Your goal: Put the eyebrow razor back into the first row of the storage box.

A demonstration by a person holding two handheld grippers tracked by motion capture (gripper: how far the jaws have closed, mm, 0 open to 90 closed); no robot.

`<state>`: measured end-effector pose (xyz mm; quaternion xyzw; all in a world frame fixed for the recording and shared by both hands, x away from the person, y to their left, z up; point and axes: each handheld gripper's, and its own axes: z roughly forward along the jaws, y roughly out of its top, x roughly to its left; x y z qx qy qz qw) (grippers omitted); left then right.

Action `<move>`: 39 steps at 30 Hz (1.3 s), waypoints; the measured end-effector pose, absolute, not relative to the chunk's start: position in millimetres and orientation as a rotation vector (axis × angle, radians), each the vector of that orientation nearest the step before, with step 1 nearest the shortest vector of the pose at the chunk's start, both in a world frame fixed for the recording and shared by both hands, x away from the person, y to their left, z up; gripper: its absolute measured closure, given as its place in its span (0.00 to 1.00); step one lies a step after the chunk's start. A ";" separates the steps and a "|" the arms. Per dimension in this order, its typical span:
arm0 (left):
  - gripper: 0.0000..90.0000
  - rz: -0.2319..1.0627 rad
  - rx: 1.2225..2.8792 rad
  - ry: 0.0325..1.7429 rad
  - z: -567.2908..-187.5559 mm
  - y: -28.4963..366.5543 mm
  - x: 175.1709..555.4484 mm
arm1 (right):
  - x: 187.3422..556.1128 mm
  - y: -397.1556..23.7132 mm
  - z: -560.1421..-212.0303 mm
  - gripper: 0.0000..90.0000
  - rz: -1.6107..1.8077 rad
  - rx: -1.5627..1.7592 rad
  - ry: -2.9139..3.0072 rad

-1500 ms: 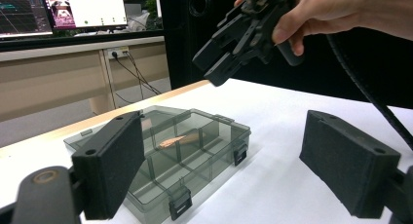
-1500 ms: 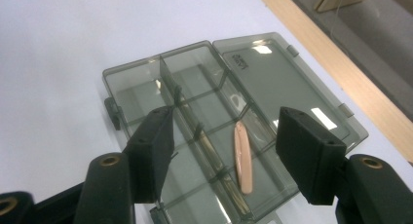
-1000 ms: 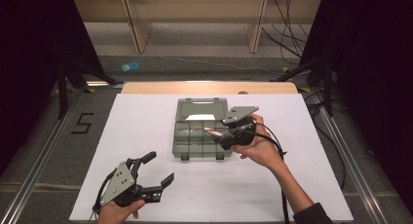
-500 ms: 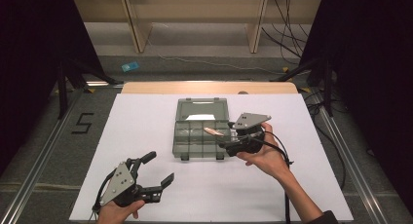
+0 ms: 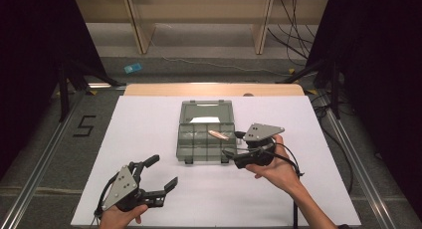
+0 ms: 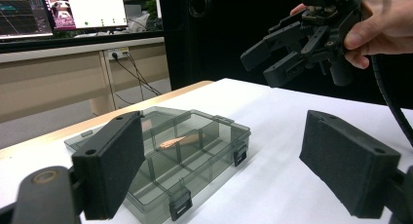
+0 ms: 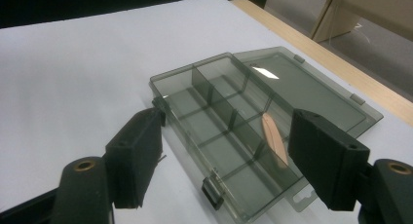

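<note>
Right gripper [image 5: 230, 145] jaws apart, empty, held above the table just right of the compartment box [image 5: 205, 139]. Small tan, pointed piece [image 5: 218, 135] lies in a compartment on the box's right side, tilted against a divider. Box lid [image 5: 207, 111] lies open, flat behind. Left gripper [image 5: 158, 172] jaws wide apart, empty, near front-left on white table [image 5: 149, 119].
</note>
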<state>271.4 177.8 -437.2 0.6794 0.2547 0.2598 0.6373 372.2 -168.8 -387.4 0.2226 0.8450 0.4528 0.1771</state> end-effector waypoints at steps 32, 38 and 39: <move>0.17 0.591 1.551 0.579 -436.7 177.4 270.9 | 339.3 -199.5 -399.6 0.29 1.482 0.752 2.250; 0.17 0.588 1.552 0.576 -436.7 177.3 270.9 | 335.5 -203.1 -402.7 0.28 1.492 0.755 2.228; 0.17 0.587 1.552 0.575 -436.7 177.2 270.9 | 334.4 -203.8 -403.0 0.28 1.488 0.767 2.231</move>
